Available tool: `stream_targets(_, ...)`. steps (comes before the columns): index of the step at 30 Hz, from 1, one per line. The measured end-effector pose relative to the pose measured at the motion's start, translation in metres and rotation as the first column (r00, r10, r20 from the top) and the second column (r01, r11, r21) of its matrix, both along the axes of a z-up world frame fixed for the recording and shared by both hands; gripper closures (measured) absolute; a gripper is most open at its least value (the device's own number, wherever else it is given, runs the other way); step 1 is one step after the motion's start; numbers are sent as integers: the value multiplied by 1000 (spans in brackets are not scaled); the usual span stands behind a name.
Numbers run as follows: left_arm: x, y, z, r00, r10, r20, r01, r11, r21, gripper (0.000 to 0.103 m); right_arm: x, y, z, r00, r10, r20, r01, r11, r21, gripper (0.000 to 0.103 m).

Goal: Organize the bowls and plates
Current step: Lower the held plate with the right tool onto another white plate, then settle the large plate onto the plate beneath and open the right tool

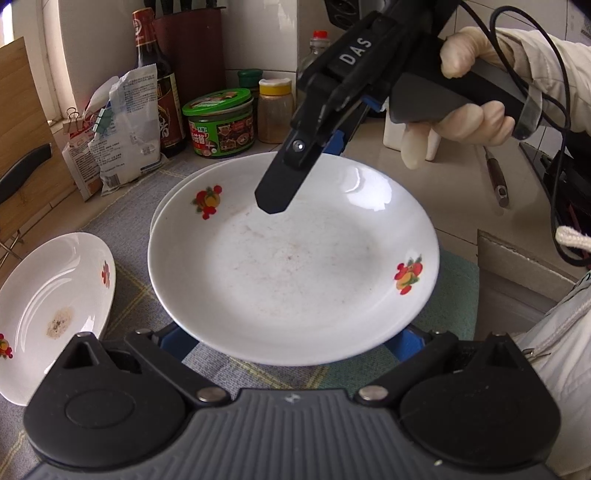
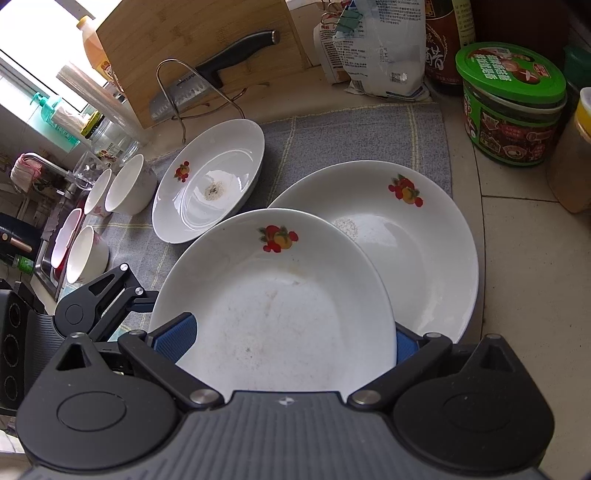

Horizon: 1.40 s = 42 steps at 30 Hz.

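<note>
Right wrist view: right gripper [image 2: 291, 343], blue ribbed pads astride the near rim of a glossy white plate [image 2: 273, 295] with fruit decals, apparently clamping it. That plate overlaps a second plate [image 2: 424, 240] on the grey woven mat [image 2: 351, 136]. A third plate [image 2: 210, 181] and bowls [image 2: 129, 184] lie beyond. Left gripper [image 1: 291, 341] straddles the same plate's opposite rim; its grip cannot be judged.

Daylit window [image 2: 26, 44], white tiled wall [image 1: 266, 33], beige countertop [image 2: 524, 277].
</note>
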State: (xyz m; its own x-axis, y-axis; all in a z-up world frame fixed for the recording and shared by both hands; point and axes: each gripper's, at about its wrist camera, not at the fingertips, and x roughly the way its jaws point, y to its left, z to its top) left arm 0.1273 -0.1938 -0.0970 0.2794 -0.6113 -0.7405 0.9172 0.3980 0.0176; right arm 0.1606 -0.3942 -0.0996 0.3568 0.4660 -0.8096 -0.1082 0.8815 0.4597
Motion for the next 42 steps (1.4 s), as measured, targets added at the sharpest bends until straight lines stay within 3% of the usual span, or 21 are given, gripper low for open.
stream_targets(25, 26, -17, -7, 998, 41, -46, -42, 999, -6, 1, 23, -18, -8, 1000, 5, 11, -5, 1000, 0, 0)
stream_targets(42, 42, -26, -14, 997, 62, -44, -61, 997, 37, 1, 33, -25, -21, 1000, 4, 0, -4, 1000, -3, 0)
